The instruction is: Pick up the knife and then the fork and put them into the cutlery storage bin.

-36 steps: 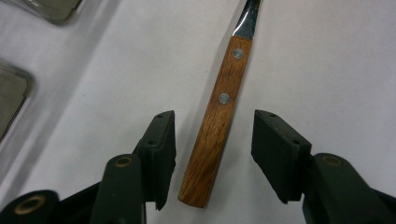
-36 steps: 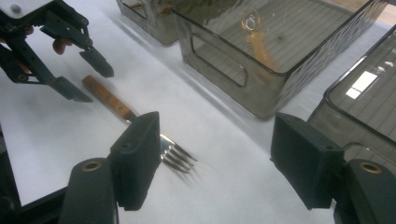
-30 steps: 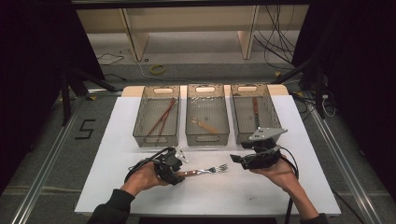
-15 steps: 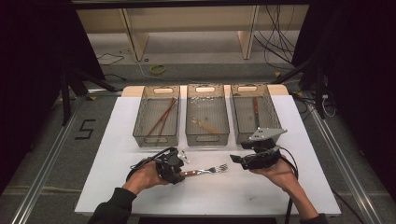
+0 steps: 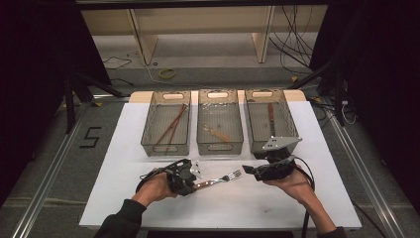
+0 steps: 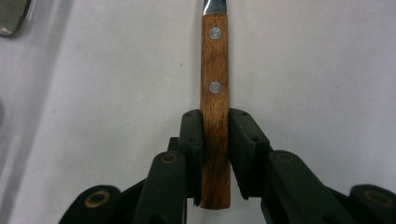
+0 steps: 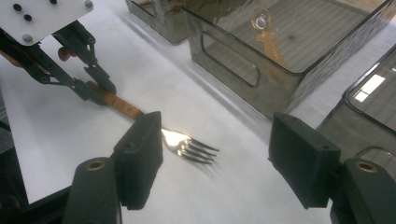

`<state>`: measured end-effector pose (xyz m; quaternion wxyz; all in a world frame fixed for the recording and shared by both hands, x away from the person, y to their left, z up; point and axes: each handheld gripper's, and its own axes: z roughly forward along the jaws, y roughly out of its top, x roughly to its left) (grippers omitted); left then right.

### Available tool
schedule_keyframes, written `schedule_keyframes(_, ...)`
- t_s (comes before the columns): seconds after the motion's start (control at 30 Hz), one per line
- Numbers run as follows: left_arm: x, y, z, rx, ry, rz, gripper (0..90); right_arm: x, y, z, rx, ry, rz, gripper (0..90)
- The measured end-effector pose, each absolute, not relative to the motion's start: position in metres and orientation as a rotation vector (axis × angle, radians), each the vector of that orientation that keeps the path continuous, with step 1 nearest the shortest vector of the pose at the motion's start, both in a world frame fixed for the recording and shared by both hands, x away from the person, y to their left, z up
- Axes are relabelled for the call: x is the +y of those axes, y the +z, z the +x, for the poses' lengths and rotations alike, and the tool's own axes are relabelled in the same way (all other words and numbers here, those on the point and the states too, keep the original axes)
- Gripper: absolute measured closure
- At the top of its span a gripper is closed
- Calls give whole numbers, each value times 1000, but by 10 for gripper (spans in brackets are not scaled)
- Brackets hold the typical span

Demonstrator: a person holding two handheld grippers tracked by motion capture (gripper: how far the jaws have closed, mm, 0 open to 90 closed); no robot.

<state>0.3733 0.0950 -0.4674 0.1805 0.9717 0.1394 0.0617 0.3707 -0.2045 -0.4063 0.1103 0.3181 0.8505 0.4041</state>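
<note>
- Currently: left gripper (image 6: pixel 215 154), jaws just closing, clamps fork (image 5: pixel 218 179) handle.
- Right gripper (image 7: pixel 217 163): open, empty, near the tines.
- Next, likely: lift fork to far bins (image 5: pixel 220 144).

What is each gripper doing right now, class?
Left gripper: jaws just closing, pads on the fork handle.
Right gripper: open, holding nothing.
</note>
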Motion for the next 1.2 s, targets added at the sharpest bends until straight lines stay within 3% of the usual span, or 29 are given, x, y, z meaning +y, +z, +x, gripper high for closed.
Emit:
schedule_keyframes(0.43, 94, -467, 370, 409, 144, 2699, 755, -193, -406, 370, 2531, 1195, 891, 362)
schedule_keyframes(1.2, 66, -439, 338, 208, 125, 2671, 754, -141, -428, 350, 2841, 1014, 470, 358)
